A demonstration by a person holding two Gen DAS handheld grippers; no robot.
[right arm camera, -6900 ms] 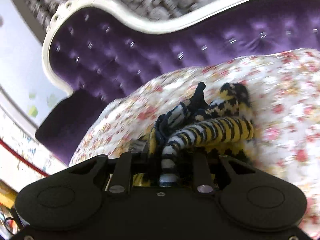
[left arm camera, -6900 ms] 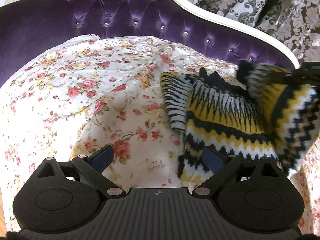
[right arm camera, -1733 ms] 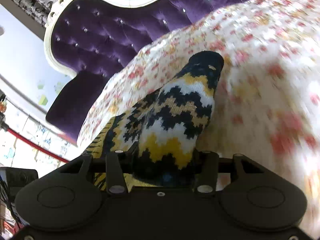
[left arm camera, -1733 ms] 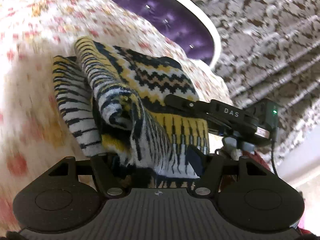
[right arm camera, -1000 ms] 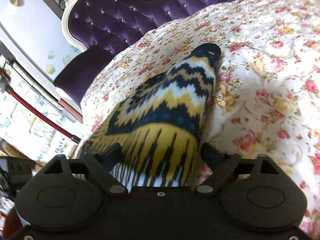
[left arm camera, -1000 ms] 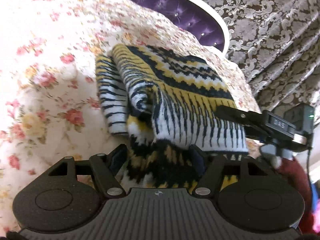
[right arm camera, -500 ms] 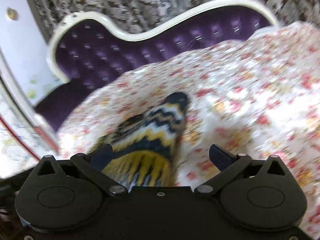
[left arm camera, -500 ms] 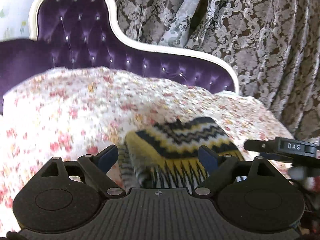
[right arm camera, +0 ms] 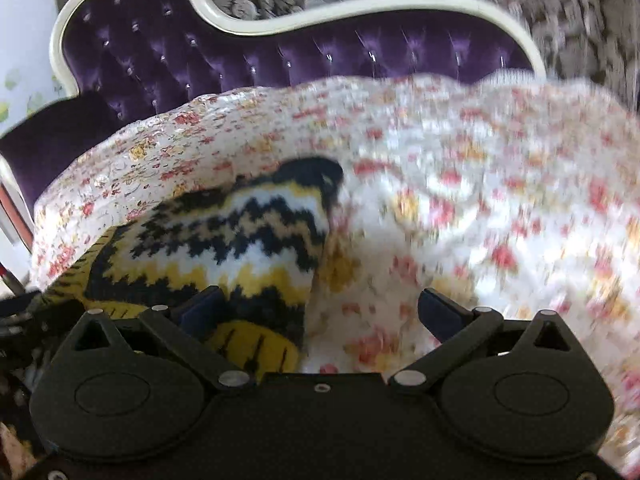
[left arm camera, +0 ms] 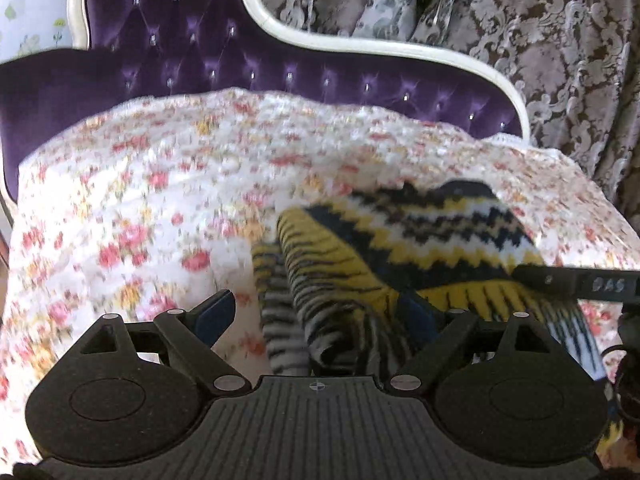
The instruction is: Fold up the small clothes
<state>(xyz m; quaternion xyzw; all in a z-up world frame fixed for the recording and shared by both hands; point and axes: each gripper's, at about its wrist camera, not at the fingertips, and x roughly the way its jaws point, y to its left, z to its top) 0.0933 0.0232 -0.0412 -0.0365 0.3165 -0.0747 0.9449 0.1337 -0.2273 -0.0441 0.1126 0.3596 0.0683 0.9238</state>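
A small knitted garment (left arm camera: 400, 240) in yellow, black and white zigzag lies folded on a floral quilt (left arm camera: 140, 200). My left gripper (left arm camera: 314, 316) stands open over the garment's near striped edge. Its left pad is clear of the cloth, and the right pad is beside the knit without pinching it. In the right wrist view the garment (right arm camera: 240, 240) sits to the left, its edge by the left pad. My right gripper (right arm camera: 320, 310) is open above the bare quilt (right arm camera: 480, 200). A black finger (left arm camera: 576, 282) of the right gripper lies across the garment's right side.
The quilt covers a purple tufted sofa back (left arm camera: 240, 60) with a white curved frame. Patterned grey-brown curtains (left arm camera: 520, 20) hang behind and to the right. The quilt spreads flat to the left of the garment.
Both grippers held folds of the garment earlier. Their jaws have since spread wide and let it go, both have drawn back and tilted up, and the garment rests folded on the quilt.
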